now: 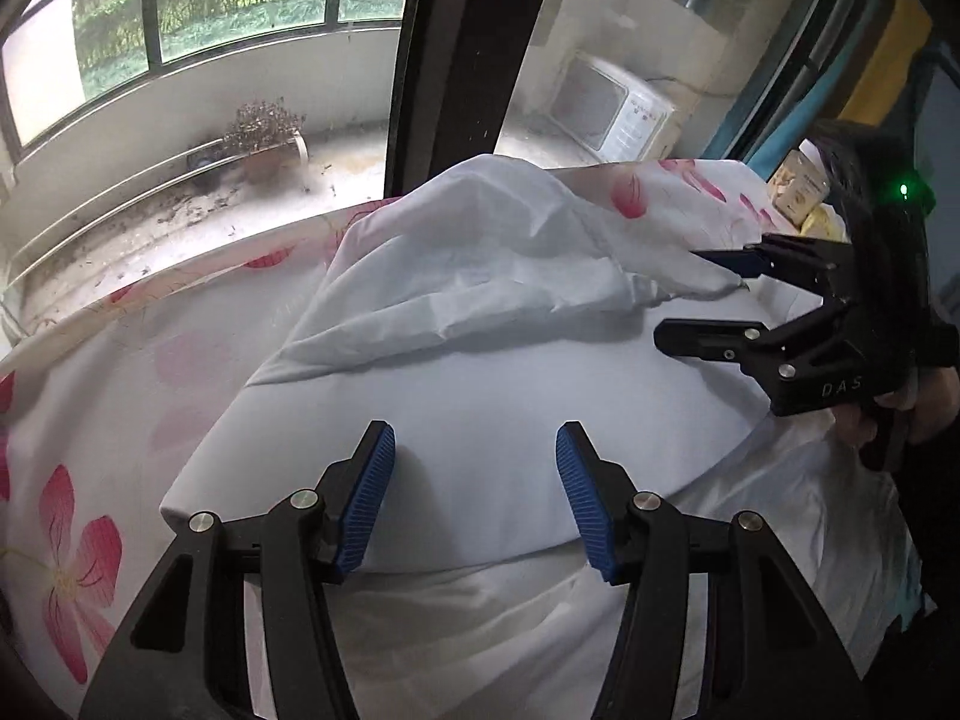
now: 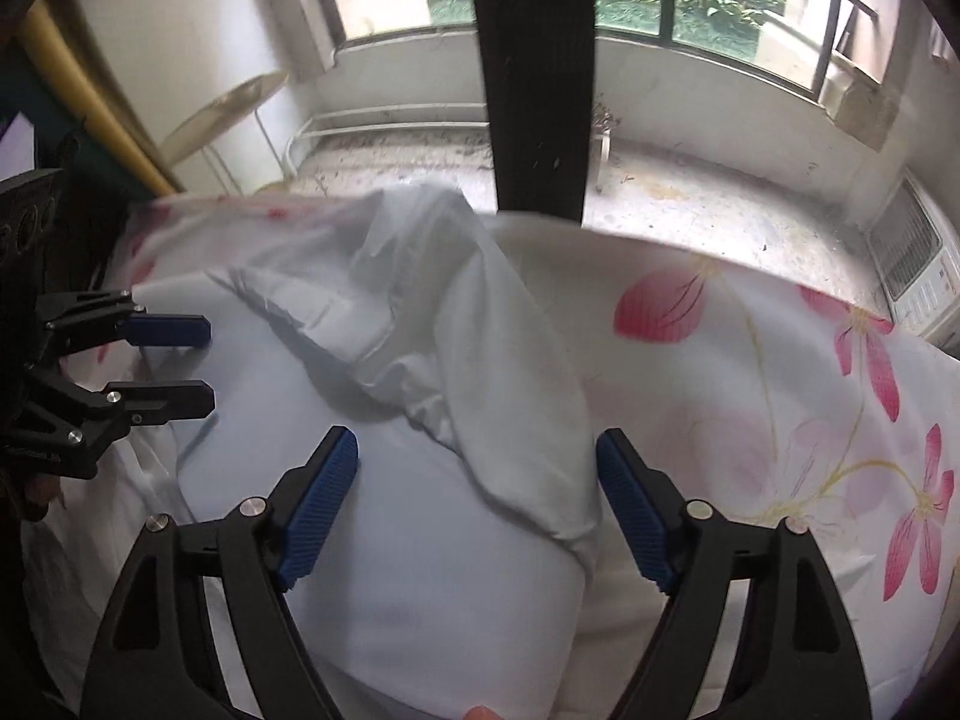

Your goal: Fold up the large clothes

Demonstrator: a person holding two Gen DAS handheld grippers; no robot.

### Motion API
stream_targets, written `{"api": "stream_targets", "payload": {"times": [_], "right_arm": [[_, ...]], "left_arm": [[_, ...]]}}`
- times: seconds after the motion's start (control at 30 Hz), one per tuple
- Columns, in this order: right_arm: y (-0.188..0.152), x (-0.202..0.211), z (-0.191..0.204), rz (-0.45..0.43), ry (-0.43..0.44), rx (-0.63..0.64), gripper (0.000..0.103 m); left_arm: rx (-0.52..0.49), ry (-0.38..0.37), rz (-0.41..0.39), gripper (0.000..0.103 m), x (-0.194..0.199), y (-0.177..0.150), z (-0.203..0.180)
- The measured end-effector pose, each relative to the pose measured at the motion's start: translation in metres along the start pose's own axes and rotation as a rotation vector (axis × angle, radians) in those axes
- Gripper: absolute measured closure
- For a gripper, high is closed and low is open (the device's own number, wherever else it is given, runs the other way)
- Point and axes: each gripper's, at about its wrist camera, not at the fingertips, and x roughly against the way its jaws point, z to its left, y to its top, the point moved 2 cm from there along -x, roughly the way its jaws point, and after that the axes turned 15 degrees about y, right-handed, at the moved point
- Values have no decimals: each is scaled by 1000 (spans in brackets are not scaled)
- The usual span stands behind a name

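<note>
Blue-padded fingers [image 1: 366, 498] of the left tool [image 1: 474, 498] hang spread wide over a pale blue garment [image 1: 480, 396] on the bed.

Nothing sits between them; the left tool is released above the garment's near, flat part. Farther off the cloth bunches into a crumpled ridge [image 1: 510, 252], and the right tool [image 1: 696, 306] at the right also gapes, released, its upper finger touching a corner of that ridge, its lower one resting on the flat cloth. Underneath lies a white bedsheet [image 1: 78, 540] with pink flowers, then a dusty balcony floor [image 1: 180, 222] with a potted plant [image 1: 264, 132] beyond the far edge.
</note>
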Motion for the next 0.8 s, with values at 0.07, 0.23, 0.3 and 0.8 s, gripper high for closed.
{"api": "stream_targets", "payload": {"times": [0.07, 0.23, 0.3, 0.8], "right_arm": [[3, 0, 1, -1, -1, 12, 22], [30, 2, -3, -25, 2, 22, 22], [43, -8, -12, 0, 29, 5, 22], [58, 8, 39, -149, 83, 252, 100]], "left_arm": [[7, 6, -1, 44, 1, 0, 0], [16, 9, -18, 44, 1, -4, 1], [31, 2, -26, 44, 0, -5, 0], [98, 12, -38, 44, 8, -5, 2]]}}
